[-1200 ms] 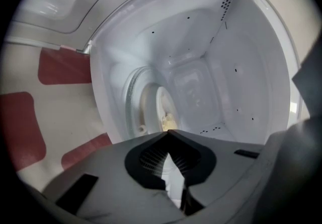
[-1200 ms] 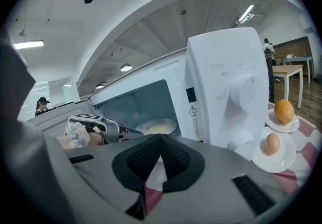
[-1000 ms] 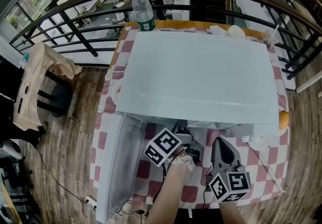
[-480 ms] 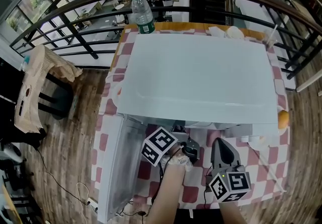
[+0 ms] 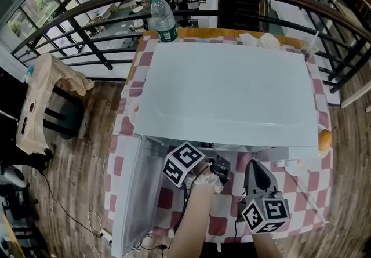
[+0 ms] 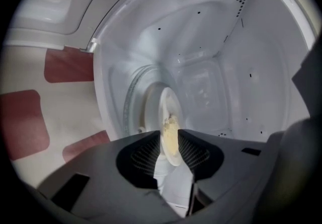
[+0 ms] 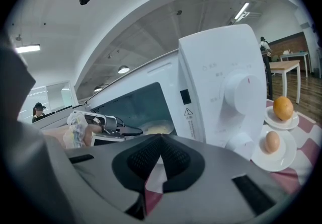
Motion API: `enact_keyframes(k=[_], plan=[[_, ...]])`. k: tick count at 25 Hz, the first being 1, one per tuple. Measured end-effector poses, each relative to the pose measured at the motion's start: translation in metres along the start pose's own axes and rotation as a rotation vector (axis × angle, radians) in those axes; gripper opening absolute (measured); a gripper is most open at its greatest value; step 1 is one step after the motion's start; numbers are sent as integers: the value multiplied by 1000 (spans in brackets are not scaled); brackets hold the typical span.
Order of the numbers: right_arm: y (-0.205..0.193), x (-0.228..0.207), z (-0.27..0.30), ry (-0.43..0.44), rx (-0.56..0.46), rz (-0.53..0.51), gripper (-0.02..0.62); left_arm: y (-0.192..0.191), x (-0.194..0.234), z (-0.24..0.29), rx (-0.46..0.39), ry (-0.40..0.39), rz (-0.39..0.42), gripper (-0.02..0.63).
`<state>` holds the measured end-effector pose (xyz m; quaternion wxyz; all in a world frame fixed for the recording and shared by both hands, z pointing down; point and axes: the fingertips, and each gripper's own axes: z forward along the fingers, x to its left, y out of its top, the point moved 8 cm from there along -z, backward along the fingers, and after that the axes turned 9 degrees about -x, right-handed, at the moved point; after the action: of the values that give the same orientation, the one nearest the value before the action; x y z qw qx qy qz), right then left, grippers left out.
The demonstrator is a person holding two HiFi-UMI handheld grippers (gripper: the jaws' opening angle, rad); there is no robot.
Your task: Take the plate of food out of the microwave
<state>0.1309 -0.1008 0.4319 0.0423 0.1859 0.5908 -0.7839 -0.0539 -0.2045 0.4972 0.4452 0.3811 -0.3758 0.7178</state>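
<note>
Now the person is reaching for the plate (image 6: 168,101), which is sitting on the turntable (image 6: 135,107) deep inside the microwave (image 5: 226,88), with pale yellow food (image 6: 171,135) heaped on it. At the left the door (image 5: 134,193) is hanging wide open, so nothing is blocking the way in. The left claw (image 6: 169,136) is poking into the microwave's mouth. Its jaws have just been opening and are standing apart, and the plate's near rim is lining up in the gap. I am judging that it is not yet being pinched.

To do this well, the claw should be sliding in level until the rim is sitting well back between the pads (image 6: 143,155). Then it should be closing firmly and lifting only slightly before drawing straight out. A tilt would be spilling the food, and a shallow bite would be letting the plate slip. Further right, the right claw (image 7: 160,140) is waiting outside above the checked surface (image 5: 301,184), jaws together on nothing. It could be steadying the plate's free side once the plate is clearing the opening.

As for writing, the bottle (image 5: 164,16) behind the microwave is wearing a green label too small for reading. The cube (image 5: 184,164) on each claw is showing black square markers, not words. On the control panel (image 7: 221,67) a warning triangle (image 7: 188,112) is sitting at the left edge. Faint characters are ringing the dial (image 7: 241,92), but they are too pale for reading.
</note>
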Motion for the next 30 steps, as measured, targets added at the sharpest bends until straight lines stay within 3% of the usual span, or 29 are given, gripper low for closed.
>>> enact_keyframes(k=[4, 9, 12, 21, 30], plan=[[1, -2, 2, 0, 2, 7, -9, -1, -2, 2, -7, -10, 1, 107], [1, -2, 2, -2, 5, 13, -9, -1, -3, 3, -15, -14, 0, 114], [0, -2, 2, -6, 5, 17, -9, -1, 0, 2, -18, 5, 15, 40], [-1, 0, 3, -2, 9, 21, -9, -3, 5, -2, -16, -14, 31, 32], [-6, 6, 5, 14, 17, 25, -9, -14, 11, -40, -10, -47, 54, 32]])
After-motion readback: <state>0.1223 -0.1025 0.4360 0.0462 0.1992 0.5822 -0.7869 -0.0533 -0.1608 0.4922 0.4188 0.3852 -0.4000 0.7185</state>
